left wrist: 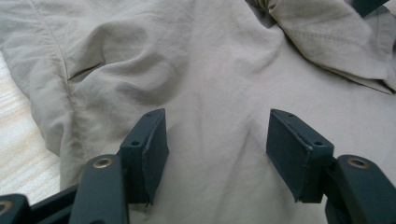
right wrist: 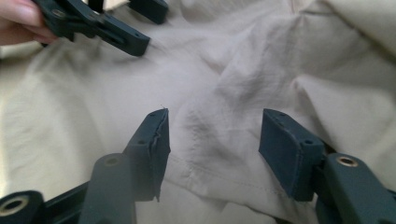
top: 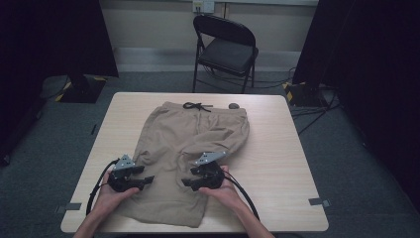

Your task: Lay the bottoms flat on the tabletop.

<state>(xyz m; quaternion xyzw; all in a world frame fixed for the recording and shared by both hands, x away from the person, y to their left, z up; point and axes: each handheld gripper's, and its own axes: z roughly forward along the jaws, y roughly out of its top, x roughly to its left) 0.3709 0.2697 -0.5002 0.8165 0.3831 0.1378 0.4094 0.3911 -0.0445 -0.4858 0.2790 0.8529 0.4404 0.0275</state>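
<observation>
Two grippers, left gripper (top: pixel 147 179) and right gripper (top: pixel 187 182), are held with jaws apart over crumpled beige cotton shorts (top: pixel 183 148) near the light wooden desk's (top: pixel 277 163) front edge; nothing is clamped.

1. Your left gripper (top: pixel 144 180) and right gripper (top: pixel 190 183) hide the shorts (top: pixel 183 148) fabric beneath them.
2. Your forearms are cut off at the bottom edge.
3. A small dark object (top: pixel 233 105) beside the waistband is too small to identify.
</observation>
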